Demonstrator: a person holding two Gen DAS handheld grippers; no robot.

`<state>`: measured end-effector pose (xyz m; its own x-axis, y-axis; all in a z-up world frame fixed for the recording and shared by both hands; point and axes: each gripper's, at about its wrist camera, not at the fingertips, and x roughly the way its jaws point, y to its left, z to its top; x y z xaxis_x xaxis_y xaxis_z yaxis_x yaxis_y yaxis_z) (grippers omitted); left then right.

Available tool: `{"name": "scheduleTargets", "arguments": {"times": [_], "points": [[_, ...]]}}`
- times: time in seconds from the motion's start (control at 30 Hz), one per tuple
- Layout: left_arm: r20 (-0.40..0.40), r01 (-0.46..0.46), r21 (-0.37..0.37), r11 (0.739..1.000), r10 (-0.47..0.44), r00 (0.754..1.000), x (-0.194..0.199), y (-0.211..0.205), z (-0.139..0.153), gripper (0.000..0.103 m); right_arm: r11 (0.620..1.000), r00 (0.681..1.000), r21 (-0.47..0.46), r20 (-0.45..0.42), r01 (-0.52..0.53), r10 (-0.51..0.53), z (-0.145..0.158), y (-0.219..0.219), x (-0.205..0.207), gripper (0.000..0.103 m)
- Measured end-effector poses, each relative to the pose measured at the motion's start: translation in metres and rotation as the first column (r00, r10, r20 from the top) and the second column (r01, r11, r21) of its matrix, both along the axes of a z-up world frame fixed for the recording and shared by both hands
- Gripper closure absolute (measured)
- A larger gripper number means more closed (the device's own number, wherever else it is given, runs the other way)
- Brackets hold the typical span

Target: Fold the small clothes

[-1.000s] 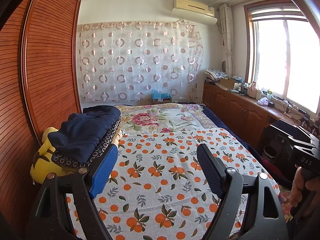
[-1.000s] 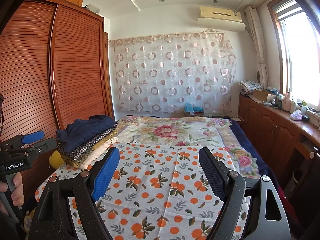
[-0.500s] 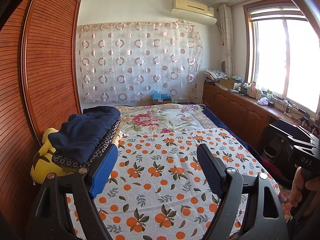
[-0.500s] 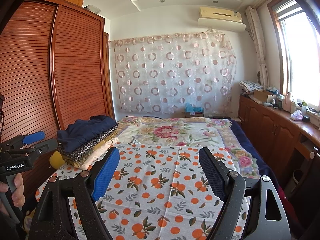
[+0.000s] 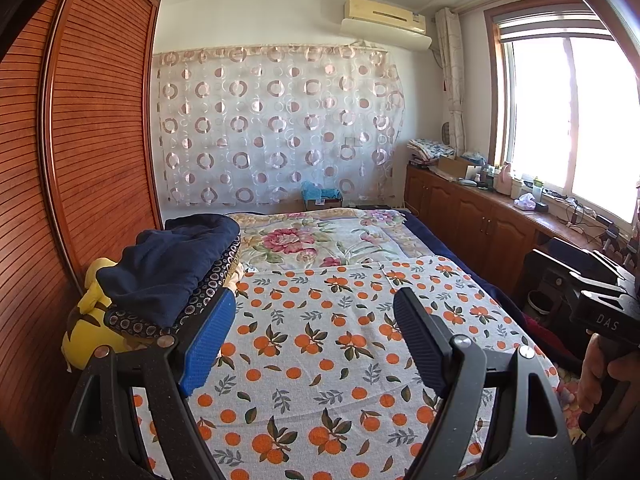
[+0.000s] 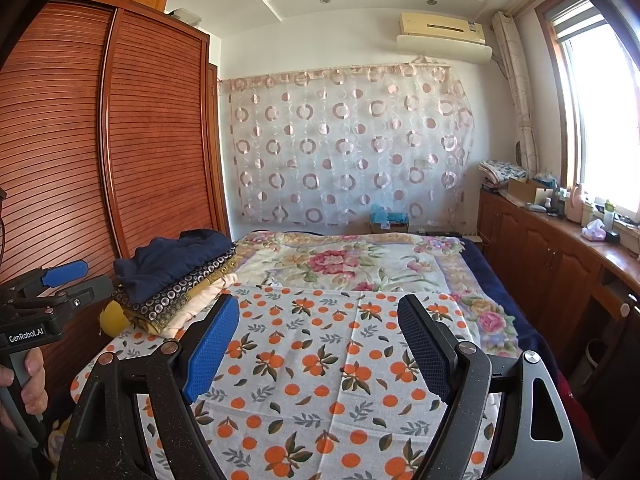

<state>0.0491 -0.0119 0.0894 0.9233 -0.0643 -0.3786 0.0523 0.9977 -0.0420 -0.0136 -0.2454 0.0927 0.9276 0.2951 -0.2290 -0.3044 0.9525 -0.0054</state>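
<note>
Both the left gripper [image 5: 314, 344] and right gripper [image 6: 318, 346] hover with jaws apart and empty above the orange-print cloth [image 6: 320, 360], whose flat spread suits folding, while the stacked clothes [image 6: 176, 276] sit at the bed's left edge.

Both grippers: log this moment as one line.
left gripper: open, empty | right gripper: open, empty | orange-print cloth: flat on bed, ungrasped | folded clothes stack: far-left of cloth

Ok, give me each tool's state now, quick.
Left tool: open, holding nothing.
Right tool: open, holding nothing.
</note>
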Motion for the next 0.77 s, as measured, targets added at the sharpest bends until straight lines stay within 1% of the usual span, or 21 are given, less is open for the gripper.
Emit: {"name": "scheduleTargets", "arguments": {"times": [0.77], "points": [[0.001, 0.000, -0.001, 1.000, 0.000, 1.000, -0.0002, 0.0004, -0.0006, 0.021, 1.000, 1.000, 0.004, 0.007, 0.000, 0.000, -0.0010, 0.0015, -0.0021, 0.020]]}}
